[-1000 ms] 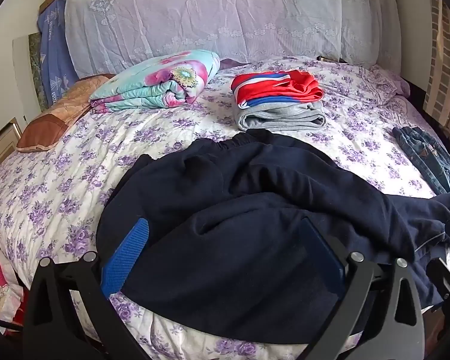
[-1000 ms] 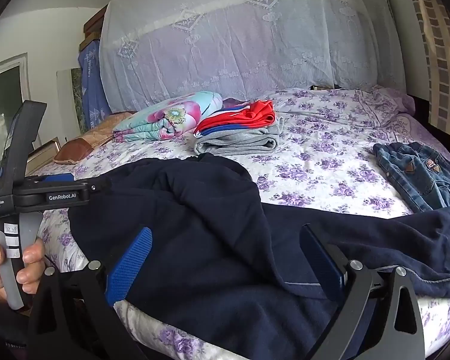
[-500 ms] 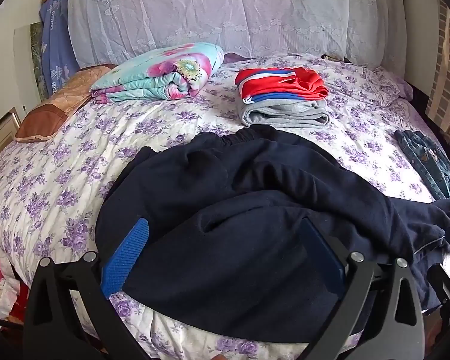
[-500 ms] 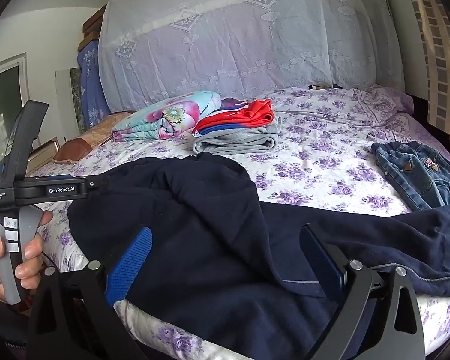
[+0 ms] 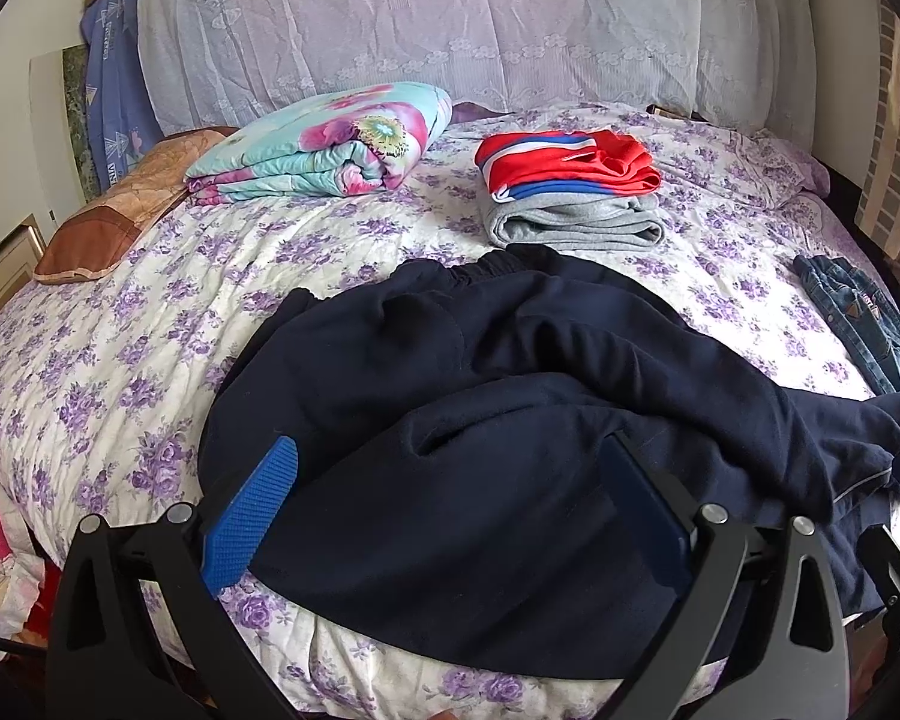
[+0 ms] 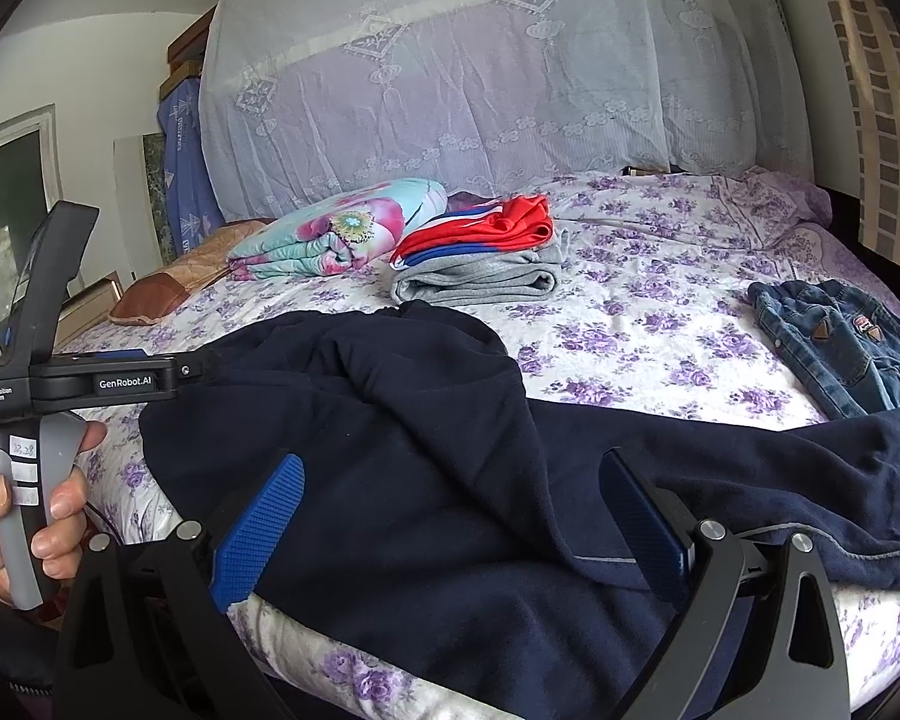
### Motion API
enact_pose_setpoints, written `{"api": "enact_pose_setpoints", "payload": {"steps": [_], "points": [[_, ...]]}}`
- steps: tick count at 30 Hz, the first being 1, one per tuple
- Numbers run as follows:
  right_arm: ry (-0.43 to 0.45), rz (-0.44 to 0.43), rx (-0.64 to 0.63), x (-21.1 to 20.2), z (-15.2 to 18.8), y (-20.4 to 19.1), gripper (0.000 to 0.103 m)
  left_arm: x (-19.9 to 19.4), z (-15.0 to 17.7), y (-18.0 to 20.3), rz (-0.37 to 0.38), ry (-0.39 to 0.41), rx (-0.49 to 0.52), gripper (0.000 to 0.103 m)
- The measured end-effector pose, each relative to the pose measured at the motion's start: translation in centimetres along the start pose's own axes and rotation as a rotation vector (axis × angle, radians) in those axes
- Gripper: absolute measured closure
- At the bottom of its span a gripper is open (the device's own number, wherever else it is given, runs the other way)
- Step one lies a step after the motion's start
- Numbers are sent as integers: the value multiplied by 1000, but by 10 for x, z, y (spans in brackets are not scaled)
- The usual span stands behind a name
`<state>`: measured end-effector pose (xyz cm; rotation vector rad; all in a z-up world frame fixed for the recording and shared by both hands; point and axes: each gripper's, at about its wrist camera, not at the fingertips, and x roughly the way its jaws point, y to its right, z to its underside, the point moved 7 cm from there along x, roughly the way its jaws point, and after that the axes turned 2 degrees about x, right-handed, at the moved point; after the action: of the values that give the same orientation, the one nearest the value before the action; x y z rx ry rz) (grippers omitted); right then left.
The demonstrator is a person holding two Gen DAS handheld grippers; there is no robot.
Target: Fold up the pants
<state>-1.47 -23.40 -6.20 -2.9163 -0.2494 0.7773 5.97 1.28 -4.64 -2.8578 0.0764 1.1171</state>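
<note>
Dark navy pants [image 5: 480, 420] lie crumpled on the near part of the bed, waistband toward the far side, one leg trailing right. They also show in the right wrist view [image 6: 420, 450]. My left gripper [image 5: 450, 498] is open, its blue pads wide apart just above the near edge of the pants, holding nothing. My right gripper [image 6: 456, 516] is open too, above the pants' near edge and a hem with light stitching. The left gripper's body and the hand on it [image 6: 36, 516] show at the left of the right wrist view.
A bed with a purple-flowered sheet [image 5: 120, 360] carries a folded floral quilt [image 5: 330, 144], a folded stack of red, blue and grey clothes [image 5: 570, 192] and blue jeans [image 5: 858, 318] at the right edge. A brown pillow [image 5: 108, 222] lies far left. A lace-covered headboard [image 5: 450, 30] stands behind.
Both grippers stay open. The left wrist view has shifted slightly, rising and tilting down over the pants. The pants have not visibly moved.
</note>
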Motion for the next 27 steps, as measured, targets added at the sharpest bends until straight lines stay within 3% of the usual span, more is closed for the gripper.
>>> {"api": "enact_pose_setpoints", "payload": {"steps": [15,27], "points": [[-14,-16,-20,3,6,-8,4,5,4,-2,6,-16,-6,5],[-9,24,-4,3,2,0,4,7,4,3,15,-19,-3,5]]}}
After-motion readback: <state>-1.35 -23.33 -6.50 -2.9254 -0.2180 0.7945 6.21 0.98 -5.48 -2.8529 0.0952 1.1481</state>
